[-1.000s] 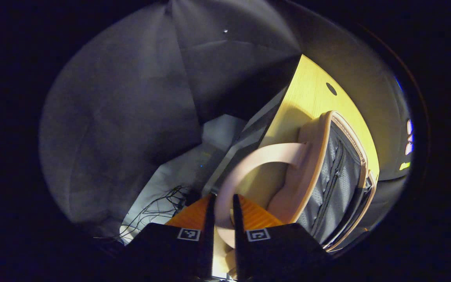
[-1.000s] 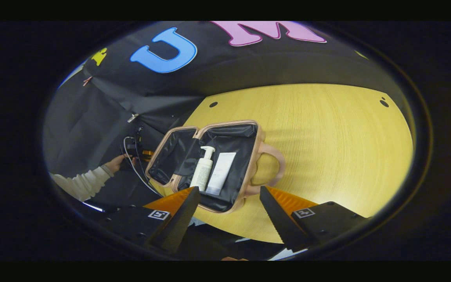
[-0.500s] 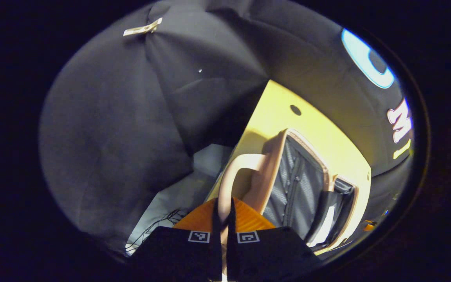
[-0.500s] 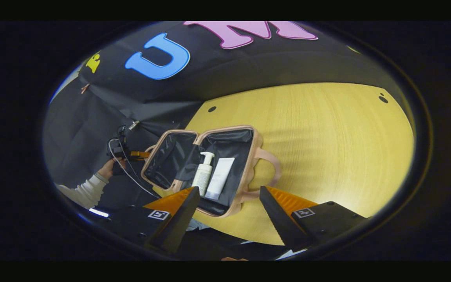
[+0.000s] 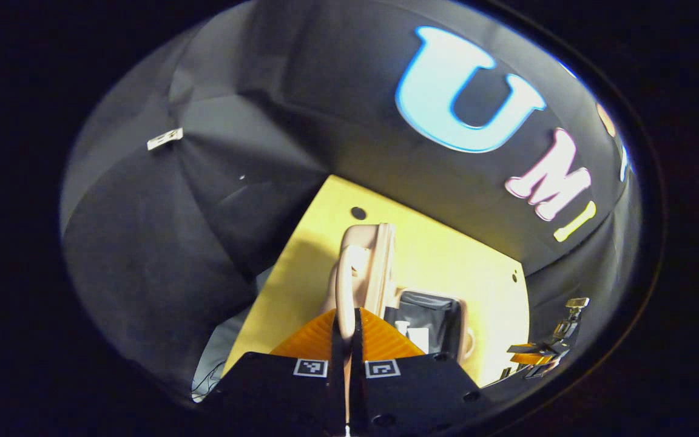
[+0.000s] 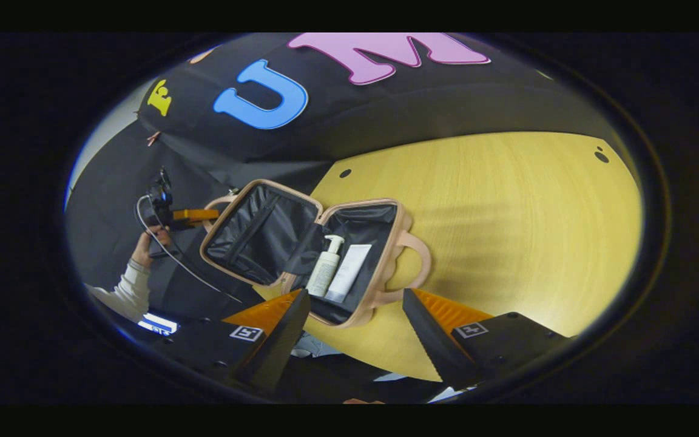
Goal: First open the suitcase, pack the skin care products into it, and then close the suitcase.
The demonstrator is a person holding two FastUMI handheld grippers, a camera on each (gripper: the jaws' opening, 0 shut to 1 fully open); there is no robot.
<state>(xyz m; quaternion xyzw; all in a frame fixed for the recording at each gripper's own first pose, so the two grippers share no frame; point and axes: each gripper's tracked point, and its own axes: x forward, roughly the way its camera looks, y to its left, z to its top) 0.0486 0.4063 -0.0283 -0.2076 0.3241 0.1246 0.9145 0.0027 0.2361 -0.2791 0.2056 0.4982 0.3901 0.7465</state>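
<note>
Wooden tabletop (image 6: pixel 507 230) carries the suitcase (image 6: pixel 361 261), bottle (image 6: pixel 325 273) and tube (image 6: pixel 348 272) inside. My left claw (image 5: pixel 347 328) pinches the lid handle (image 5: pixel 343 291) (right claw (image 6: pixel 355 331) gapes empty); thin grip, so the lid (image 6: pixel 258 233) might slip and slam.

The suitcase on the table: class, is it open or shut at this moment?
Partly open. In the right gripper view the suitcase has its lid raised, lining exposed, with a pump bottle and a tube inside.

Ahead-right of the right gripper (image 6: pixel 349 331), tabletop (image 6: pixel 507 224) lay bare; ahead-left, raised suitcase lid (image 6: pixel 258 233) & left gripper (image 6: pixel 189 214) blocked passage.
</note>
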